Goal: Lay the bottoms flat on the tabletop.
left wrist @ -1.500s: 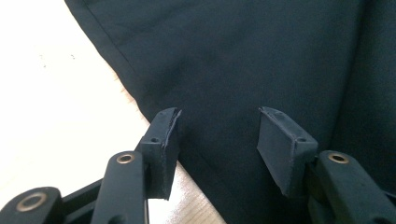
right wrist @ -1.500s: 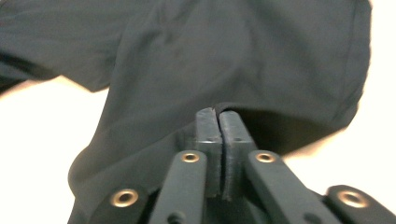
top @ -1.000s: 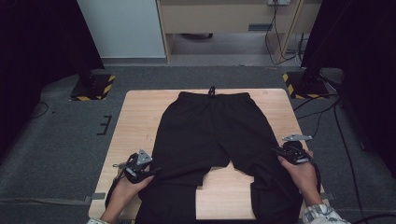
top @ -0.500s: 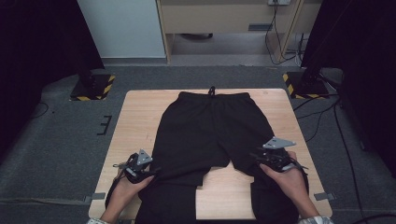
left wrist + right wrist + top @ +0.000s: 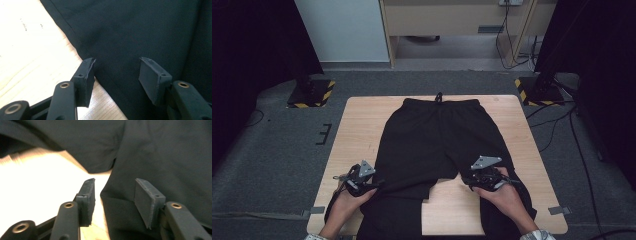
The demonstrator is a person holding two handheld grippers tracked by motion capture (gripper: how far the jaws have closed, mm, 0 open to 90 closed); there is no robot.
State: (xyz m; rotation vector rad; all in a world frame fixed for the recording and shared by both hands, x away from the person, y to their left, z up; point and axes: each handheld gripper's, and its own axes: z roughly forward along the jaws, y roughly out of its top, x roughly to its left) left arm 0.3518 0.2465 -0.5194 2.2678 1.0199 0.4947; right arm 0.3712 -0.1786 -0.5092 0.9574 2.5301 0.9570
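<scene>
Black trousers [image 5: 437,135] lie flat on the wooden table [image 5: 357,130], waistband at the far side, legs running toward me and over the near edge. My left gripper [image 5: 374,183] sits at the outer edge of the left leg; in the left gripper view it [image 5: 116,72] is open, with the cloth's edge [image 5: 82,53] between its jaws. My right gripper [image 5: 469,181] rests on the right leg near the crotch, open in the right gripper view [image 5: 114,192], with the inner hem of that leg [image 5: 117,202] between its jaws.
Dark carpet surrounds the table. Two stand bases with yellow-black stripes [image 5: 309,92] [image 5: 539,90] flank its far corners. Cables [image 5: 582,135] run along the floor at the right. A wooden cabinet [image 5: 452,20] stands at the back.
My right gripper has moved left, from the outer edge of the right leg to its inner side near the crotch. The left gripper has stayed where it was.
</scene>
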